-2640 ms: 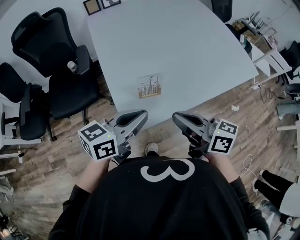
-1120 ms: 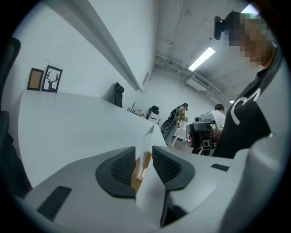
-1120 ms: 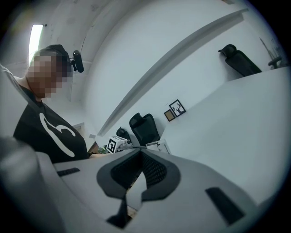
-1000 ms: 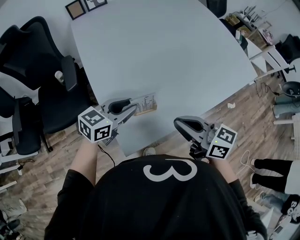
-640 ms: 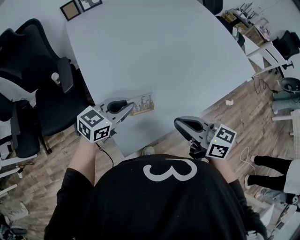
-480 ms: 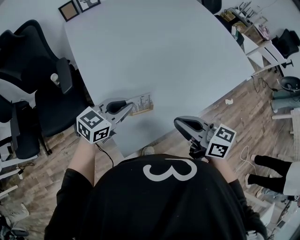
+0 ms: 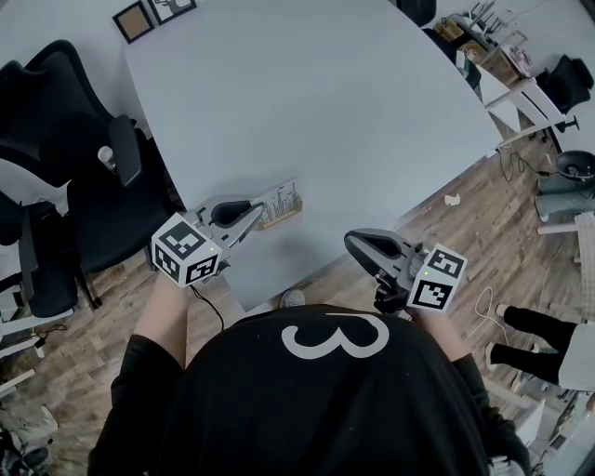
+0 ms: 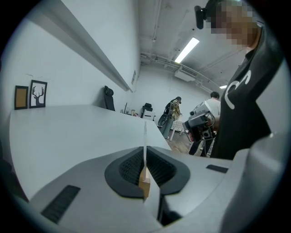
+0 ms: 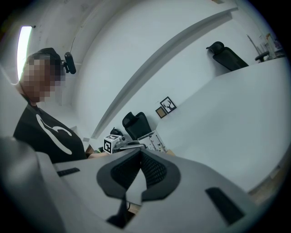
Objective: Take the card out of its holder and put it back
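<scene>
White card [image 8: 145, 139] looks light and bendy; left gripper [image 8: 145, 161] just closed low on its left end, right gripper [image 9: 138, 157] has its jaws together.

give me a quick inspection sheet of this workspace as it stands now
surface: white table
job's things: card upright in its wooden holder, near the table's near edge
clutter: two picture frames at the far corner
grippers: left gripper jaws have just been closing, now shut on the card's edge; right gripper jaws shut, empty, apart from the card
cables: black cable hanging below the left gripper; cords on floor at right
surroundings: black office chairs, wood floor, bystander's legs
</scene>
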A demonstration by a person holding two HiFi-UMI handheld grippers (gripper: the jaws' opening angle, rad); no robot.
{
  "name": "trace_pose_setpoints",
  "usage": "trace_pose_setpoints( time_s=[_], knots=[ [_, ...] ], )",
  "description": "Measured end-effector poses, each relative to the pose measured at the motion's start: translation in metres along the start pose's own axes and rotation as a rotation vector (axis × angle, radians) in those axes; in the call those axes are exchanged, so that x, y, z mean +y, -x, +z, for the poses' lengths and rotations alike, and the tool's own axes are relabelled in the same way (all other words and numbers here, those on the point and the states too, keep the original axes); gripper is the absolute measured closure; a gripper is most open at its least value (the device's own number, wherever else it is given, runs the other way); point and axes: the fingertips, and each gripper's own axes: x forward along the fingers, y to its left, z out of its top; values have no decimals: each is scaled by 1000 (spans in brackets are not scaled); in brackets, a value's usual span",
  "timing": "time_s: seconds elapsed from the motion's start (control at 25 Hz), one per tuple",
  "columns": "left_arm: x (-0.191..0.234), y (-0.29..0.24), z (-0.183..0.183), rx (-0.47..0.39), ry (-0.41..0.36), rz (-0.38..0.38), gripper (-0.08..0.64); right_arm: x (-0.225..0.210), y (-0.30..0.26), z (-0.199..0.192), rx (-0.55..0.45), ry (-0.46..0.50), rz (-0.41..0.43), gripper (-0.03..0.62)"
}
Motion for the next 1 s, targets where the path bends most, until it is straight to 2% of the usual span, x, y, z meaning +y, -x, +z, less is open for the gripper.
trace_pose_setpoints(
  time_s=[0.44, 0.76, 1.0],
  knots=[
    [-4, 12, 16, -49, -23, 24, 535, 7, 4, -3, -3, -7, 8, 583],
    [-10, 30, 46, -118, -45, 80, 535, 22, 18, -14, -10, -21, 25, 583],
    [-31, 46, 74, -185, -84, 127, 535, 43, 36, -25, -1, -3, 47, 583]
  ],
)
